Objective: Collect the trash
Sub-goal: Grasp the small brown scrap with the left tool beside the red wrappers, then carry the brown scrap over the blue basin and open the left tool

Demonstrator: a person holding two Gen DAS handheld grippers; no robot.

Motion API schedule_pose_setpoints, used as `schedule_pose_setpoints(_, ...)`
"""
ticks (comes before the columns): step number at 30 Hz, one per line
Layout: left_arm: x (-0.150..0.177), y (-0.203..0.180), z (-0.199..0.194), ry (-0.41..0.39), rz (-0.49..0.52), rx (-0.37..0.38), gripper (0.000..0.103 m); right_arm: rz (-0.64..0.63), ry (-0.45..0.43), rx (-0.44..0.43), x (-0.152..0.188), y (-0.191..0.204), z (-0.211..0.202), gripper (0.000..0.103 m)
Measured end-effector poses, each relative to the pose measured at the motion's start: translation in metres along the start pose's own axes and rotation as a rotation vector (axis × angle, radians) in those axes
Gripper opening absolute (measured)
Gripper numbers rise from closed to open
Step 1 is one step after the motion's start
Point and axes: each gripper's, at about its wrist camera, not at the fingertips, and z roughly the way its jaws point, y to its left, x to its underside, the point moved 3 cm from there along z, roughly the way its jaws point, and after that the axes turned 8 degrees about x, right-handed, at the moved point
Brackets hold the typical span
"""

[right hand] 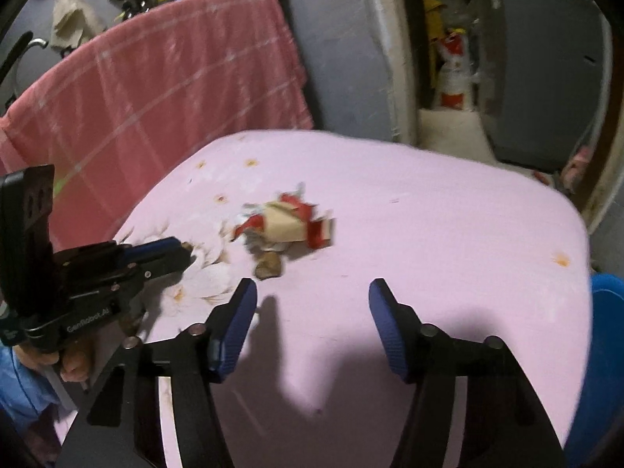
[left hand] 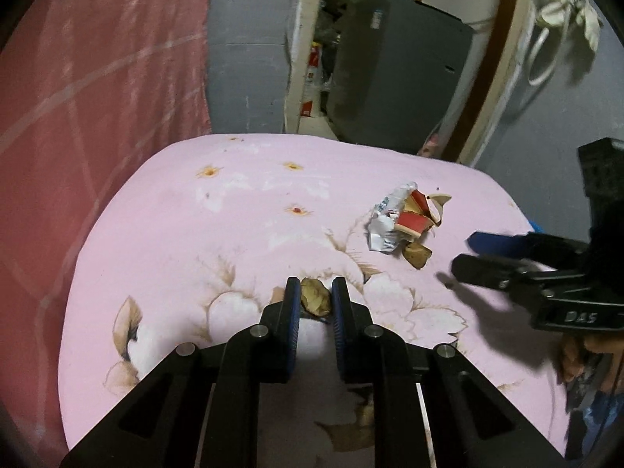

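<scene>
We see a pink flowered bed (left hand: 163,234) with a red blanket (left hand: 89,117) hanging beside it. A crumpled red and white wrapper pile (left hand: 401,220) lies on the bed, its long side running across in the right wrist view. Our left gripper (left hand: 316,296) squeezes a small brown scrap (left hand: 315,301). Our right gripper (right hand: 312,296) is spread wide, holding nothing. Only the right view shows a blue bin (right hand: 606,351).

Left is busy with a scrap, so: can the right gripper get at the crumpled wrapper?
Probably yes. The right gripper is open and aimed at the wrapper, with only bare sheet between.
</scene>
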Motion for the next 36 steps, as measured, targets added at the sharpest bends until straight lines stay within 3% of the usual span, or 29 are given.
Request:
schedule_pose_setpoints(8,0.001,0.013,-0.009,-0.037,-0.066,-0.002,0.013,-0.012,0.022,-0.021,-0.012,0.017,0.017,0.034)
schedule_pose_setpoints(15,0.004,0.014,-0.014,-0.049,-0.083,-0.005,0.013,-0.096,0.040,-0.003,-0.010,0.036,0.022,0.029)
schedule_pose_setpoints(18,0.005,0.010,-0.014,-0.046,-0.074,-0.016,0.013,-0.107,0.045,0.022,-0.010,0.037,0.023,0.016)
schedule_pose_setpoints(22,0.007,0.006,-0.016,-0.054,-0.059,-0.013,0.013,-0.082,0.031,0.010,-0.008,0.031,0.018,0.014)
schedule_pose_setpoints(28,0.013,-0.014,-0.029,-0.116,0.014,0.015,0.013,-0.061,-0.067,0.007,0.010,0.030,-0.011,0.014)
schedule_pose_setpoints(36,0.015,-0.066,-0.055,-0.274,0.097,0.105,0.013,-0.017,-0.329,0.088,0.038,0.022,-0.081,0.014)
